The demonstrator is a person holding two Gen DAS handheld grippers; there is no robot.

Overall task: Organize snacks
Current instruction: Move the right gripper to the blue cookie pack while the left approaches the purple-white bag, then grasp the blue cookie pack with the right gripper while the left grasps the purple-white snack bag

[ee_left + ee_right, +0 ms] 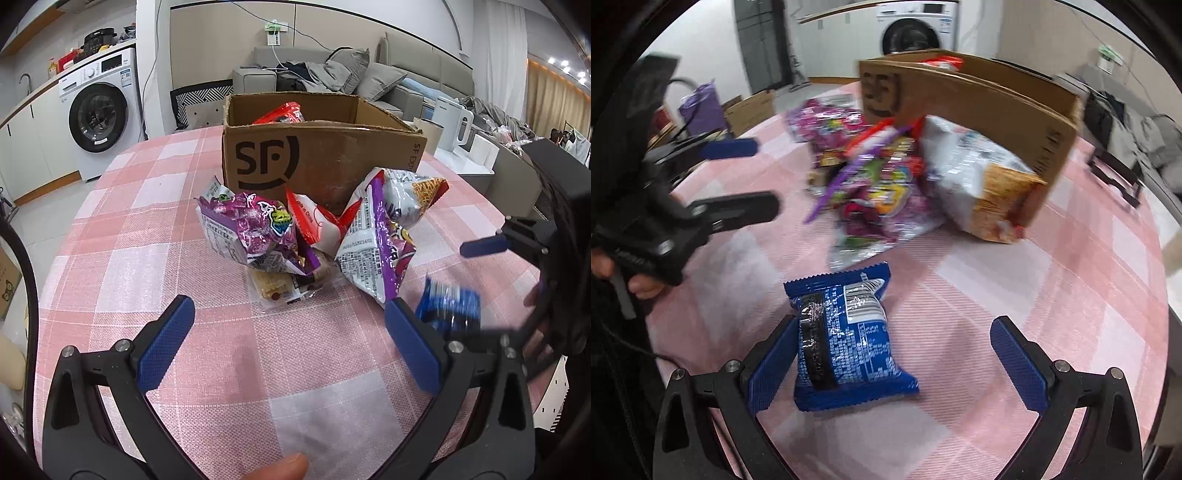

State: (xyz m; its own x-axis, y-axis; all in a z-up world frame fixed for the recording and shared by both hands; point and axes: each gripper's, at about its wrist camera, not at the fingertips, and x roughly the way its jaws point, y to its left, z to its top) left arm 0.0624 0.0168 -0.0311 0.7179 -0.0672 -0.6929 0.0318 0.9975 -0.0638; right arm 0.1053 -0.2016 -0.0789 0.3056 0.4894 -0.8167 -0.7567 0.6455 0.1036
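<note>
Right claw wide open, holding nothing; blue pack lies flat on the bench between its fingers, touching the left pad, well clear of the right one. Pack's long axis runs roughly 6 to 12 o'clock in the right wrist view, tilted a bit toward 1; one crimped end points up at the pile, the other back at the claw, barcode side up. Left claw also wide open and empty, hovering over bare cloth at 6 o'clock of the pile. Box sits at 12 o'clock behind the pile, with a red pack already inside. Risks, judged: pack is off-centre in the right claw, so closing could shove it sideways or pinch only one edge; the film looks slick and puffy, so it may squirt out or get its contents crushed if squeezed hard. The two claws are near each other at the right side of the left wrist view, so they could collide. View is motion-blurred, so positions are rough. Pile leans on the box and could slide if bumped.
</note>
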